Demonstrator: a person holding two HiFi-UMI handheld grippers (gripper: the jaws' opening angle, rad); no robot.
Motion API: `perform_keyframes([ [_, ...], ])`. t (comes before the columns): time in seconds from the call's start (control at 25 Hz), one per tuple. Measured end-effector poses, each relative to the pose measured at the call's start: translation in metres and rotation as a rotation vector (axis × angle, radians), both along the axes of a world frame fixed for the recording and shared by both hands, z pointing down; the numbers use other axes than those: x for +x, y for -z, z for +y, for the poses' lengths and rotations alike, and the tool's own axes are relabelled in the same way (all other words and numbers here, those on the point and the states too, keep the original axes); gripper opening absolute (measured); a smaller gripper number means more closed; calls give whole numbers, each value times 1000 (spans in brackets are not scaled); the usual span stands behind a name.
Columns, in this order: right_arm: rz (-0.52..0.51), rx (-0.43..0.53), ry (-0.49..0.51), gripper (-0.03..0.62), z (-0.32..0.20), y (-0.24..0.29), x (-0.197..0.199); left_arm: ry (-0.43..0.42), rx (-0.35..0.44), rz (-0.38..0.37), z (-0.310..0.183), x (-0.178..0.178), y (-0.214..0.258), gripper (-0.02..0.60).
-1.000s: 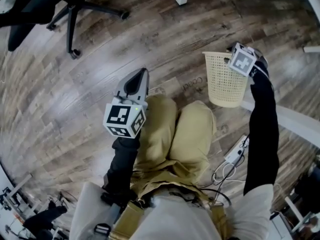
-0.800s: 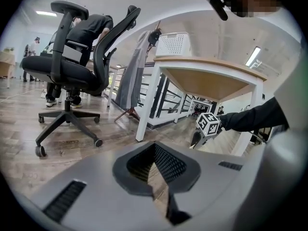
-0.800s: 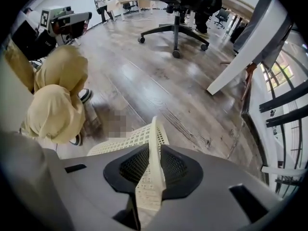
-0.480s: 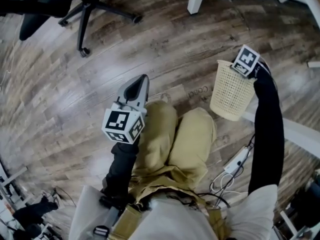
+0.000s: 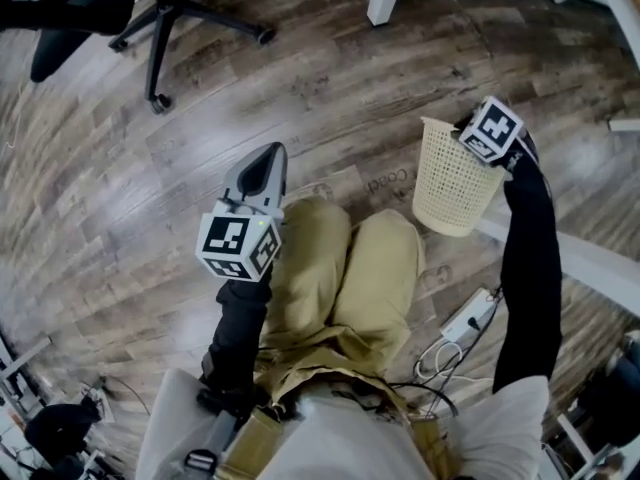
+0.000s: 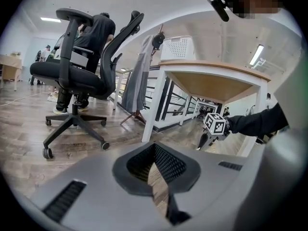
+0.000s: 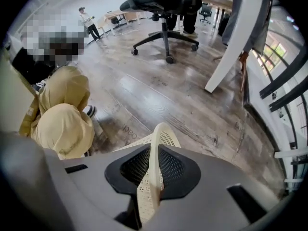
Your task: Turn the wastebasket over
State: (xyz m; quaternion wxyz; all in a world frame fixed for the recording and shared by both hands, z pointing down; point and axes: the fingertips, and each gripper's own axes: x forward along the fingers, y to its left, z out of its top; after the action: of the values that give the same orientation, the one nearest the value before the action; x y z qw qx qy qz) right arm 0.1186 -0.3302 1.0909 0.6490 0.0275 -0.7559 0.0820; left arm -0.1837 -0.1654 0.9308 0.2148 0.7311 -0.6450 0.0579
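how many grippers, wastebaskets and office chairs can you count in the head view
grippers: 2, the left gripper and the right gripper
wastebasket: 1
office chair: 1
total: 4

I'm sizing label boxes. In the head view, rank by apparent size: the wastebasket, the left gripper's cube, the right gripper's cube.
1. wastebasket
2. left gripper's cube, probably enlarged by nearness to the camera
3. right gripper's cube
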Motion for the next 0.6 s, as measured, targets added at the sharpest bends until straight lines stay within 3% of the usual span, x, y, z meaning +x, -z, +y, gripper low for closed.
perform_keyframes([
  [0.4,-68,157,113,63,22,44,-34,-23,6,0,-5,13,4,2],
  [0.6,-92,377,154,63,18,69,-62,-15,13,-7,-3,11,7,2],
])
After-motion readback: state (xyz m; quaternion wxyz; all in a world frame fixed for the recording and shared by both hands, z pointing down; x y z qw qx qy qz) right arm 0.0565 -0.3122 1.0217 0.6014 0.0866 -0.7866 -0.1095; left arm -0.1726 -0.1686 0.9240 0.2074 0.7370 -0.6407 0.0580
